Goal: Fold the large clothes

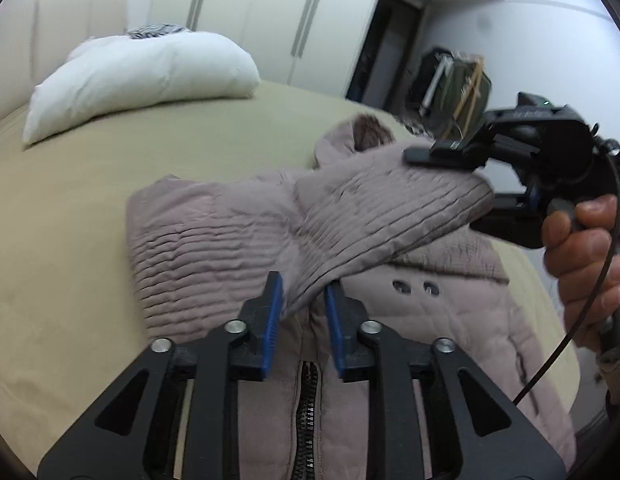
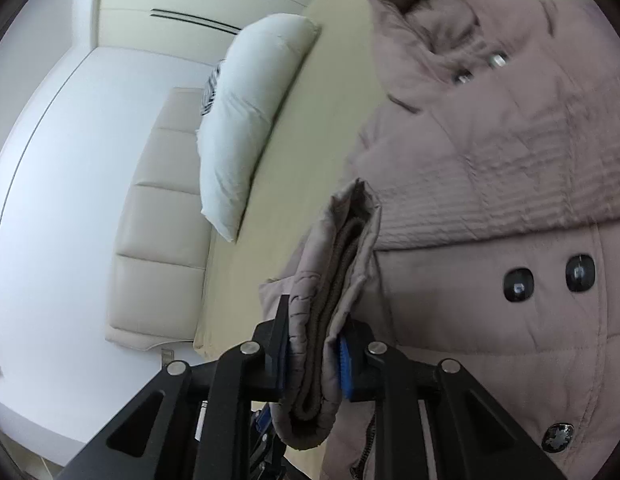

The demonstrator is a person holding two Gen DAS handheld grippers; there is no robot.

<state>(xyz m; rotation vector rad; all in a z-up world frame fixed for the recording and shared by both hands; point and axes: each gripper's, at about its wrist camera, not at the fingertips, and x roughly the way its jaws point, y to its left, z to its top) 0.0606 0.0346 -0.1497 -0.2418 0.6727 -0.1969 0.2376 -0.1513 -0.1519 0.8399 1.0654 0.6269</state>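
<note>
A mauve quilted coat (image 1: 430,320) with a dark zipper lies front up on the bed; it also fills the right of the right wrist view (image 2: 510,200). One sleeve (image 1: 370,216) is lifted across the coat. My left gripper (image 1: 304,292) is shut on the sleeve's lower part. My right gripper (image 2: 316,344) is shut on the sleeve cuff (image 2: 334,280), and it shows in the left wrist view (image 1: 470,192) holding the sleeve's end above the coat's chest. The hood (image 1: 362,136) lies at the far end.
The bed has a beige sheet (image 1: 90,220). A white pillow (image 1: 142,76) lies by the padded headboard (image 2: 162,220). White wardrobes (image 1: 270,12) stand behind, with a doorway and a dark bag (image 1: 454,84) at the right.
</note>
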